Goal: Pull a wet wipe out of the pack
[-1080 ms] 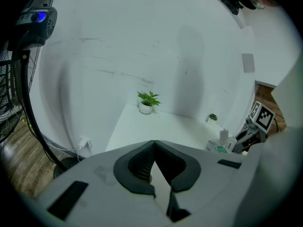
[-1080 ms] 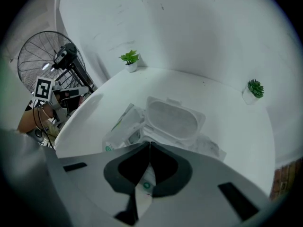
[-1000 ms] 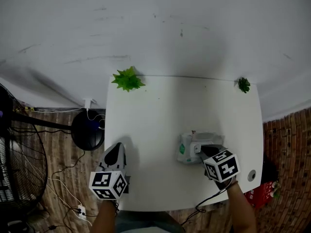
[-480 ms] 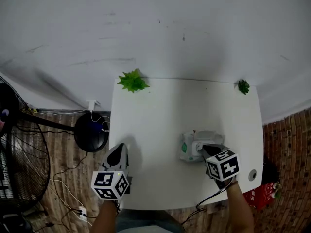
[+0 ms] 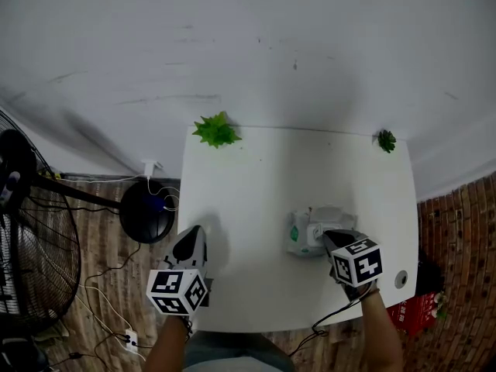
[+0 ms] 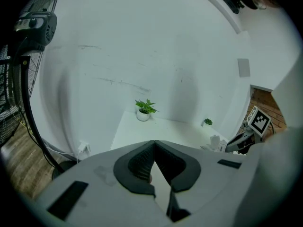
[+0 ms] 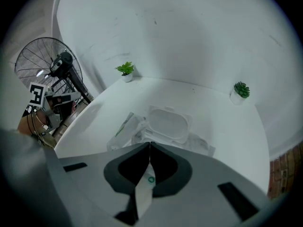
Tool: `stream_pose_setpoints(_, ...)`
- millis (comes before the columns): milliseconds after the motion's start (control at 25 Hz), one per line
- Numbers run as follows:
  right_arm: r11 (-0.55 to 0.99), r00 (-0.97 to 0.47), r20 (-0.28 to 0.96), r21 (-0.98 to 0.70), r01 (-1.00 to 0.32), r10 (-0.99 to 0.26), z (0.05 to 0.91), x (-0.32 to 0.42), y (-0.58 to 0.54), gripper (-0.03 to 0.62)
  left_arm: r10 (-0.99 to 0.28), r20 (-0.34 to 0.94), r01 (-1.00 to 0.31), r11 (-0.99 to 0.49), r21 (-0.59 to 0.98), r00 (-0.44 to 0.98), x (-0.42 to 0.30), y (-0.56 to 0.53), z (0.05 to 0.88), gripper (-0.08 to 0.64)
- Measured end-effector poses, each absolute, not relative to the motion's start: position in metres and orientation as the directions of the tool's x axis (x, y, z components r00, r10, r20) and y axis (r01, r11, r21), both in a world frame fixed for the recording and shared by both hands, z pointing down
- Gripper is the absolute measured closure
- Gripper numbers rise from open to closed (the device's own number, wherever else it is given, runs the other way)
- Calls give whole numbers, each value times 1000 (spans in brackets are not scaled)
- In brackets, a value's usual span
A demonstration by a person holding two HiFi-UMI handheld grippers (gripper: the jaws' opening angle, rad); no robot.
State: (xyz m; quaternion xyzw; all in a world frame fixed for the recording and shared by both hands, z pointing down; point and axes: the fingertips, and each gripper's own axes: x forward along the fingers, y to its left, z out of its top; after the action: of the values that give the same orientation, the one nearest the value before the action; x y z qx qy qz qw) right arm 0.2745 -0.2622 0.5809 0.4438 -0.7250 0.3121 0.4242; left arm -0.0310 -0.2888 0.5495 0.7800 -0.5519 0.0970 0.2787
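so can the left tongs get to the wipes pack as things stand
Probably yes: only bare table lies between the left tongs and the pack. The right tongs, shut on a white strip, crowd its near side, so come from the left.

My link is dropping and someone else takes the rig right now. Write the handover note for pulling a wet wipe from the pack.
Right hand-held gripper: jaws shut on a white strip with a green mark, at the near side of the wipe pack. I cannot tell whether it is a wipe or pack film.
Left hand-held gripper: jaws shut, nothing between them, at the table's front left, apart from the pack.
The pack lies right of centre, white lid on top.
Done: a grip at the pack.
Left: no wipe shows clear of the pack. Probably pull up, steadying the pack with the left gripper.
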Motion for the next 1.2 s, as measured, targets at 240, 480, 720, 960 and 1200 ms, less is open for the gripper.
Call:
stream_pose_setpoints(240, 400, -249, 886, -80, -913, -391, 576, 276, -261, 585, -809, 455, -915, -236, 328, 372, -31, -286, 546, 558)
stream_pose_setpoints(480, 395, -248, 881, -76, -915, -403, 569, 280, -262, 585, -814, 446, -915, -239, 325, 372, -28, -285, 539, 558)
stream_pose_setpoints(720, 390, -245, 877, -73, -918, -413, 564, 283, -264, 585, -819, 440, -916, -239, 323, 369, -28, -283, 535, 558)
stream_pose_setpoints(960, 385, -244, 871, -70, -920, -426, 556, 286, -264, 585, -822, 437, -917, -235, 323, 365, -28, -279, 531, 558)
stream_pose_setpoints(1200, 381, -239, 867, -63, -923, -436, 551, 288, -265, 585, -827, 431, -917, -233, 322, 361, -30, -275, 527, 558)
